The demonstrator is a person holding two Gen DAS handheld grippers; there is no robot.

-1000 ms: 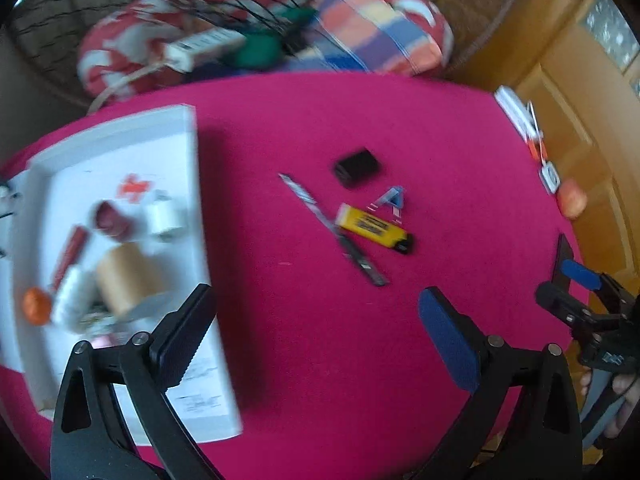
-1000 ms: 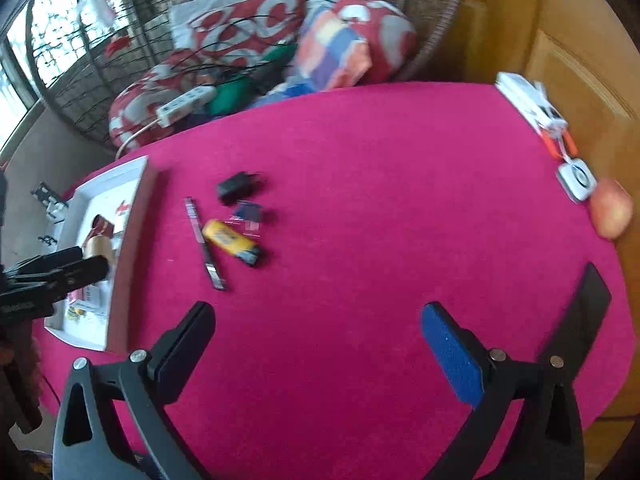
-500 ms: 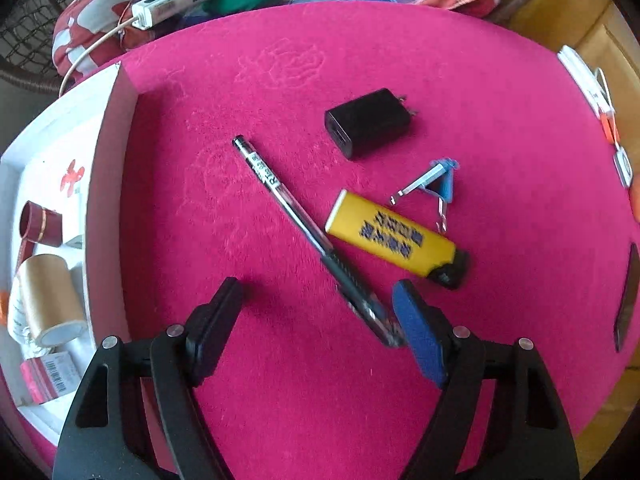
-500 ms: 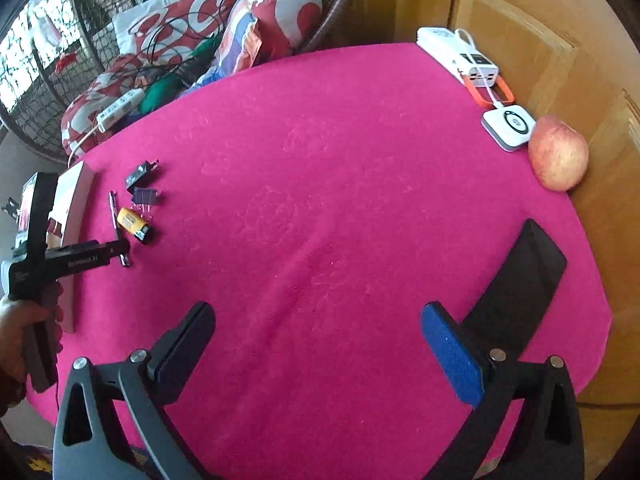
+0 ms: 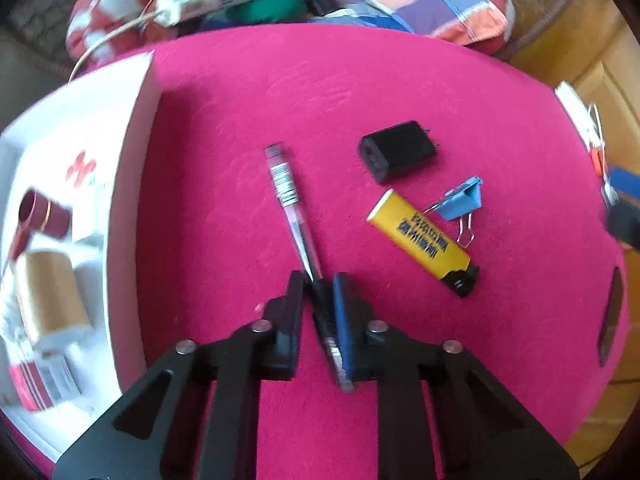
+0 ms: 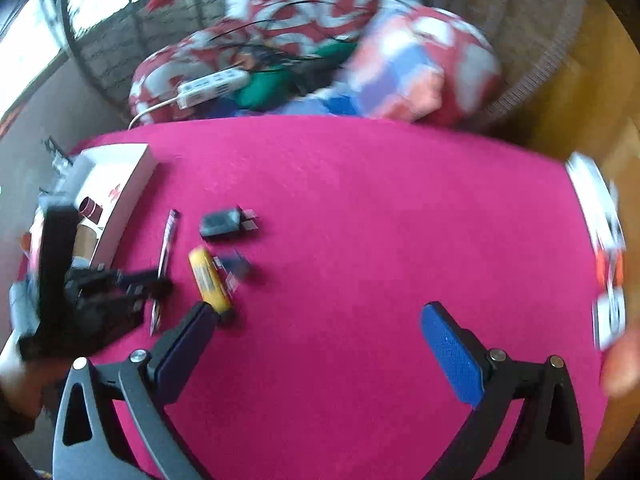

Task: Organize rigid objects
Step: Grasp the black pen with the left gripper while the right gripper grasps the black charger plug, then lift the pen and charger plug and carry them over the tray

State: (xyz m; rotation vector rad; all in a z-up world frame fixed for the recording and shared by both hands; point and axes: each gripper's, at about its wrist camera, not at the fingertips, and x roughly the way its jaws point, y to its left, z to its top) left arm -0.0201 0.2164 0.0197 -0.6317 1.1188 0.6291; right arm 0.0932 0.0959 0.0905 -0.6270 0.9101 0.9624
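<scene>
A clear pen [image 5: 292, 208] lies on the pink tablecloth, and my left gripper [image 5: 318, 284] is closing its jaws on the pen's near end, pads pressing it. To the right lie a yellow lighter [image 5: 420, 236], a blue binder clip [image 5: 464, 200] and a black charger plug [image 5: 396, 156]. In the blurred right wrist view my right gripper [image 6: 320, 320] hangs open and empty over the cloth. Its left fingertip is close to the lighter [image 6: 208, 280], with the left gripper [image 6: 160, 284] on the pen [image 6: 168, 240] just beyond.
A white tray [image 5: 124, 200] at the left holds a tan thread spool [image 5: 52, 292] and other small items. Cushions and a white power strip [image 5: 204, 0] lie beyond the table's far edge. A white power bank [image 5: 576, 116] sits at the right edge.
My left gripper has come down over the pen and its wide jaws have closed on the pen's near end. My right gripper has swung left, towards the lighter and the left gripper.
</scene>
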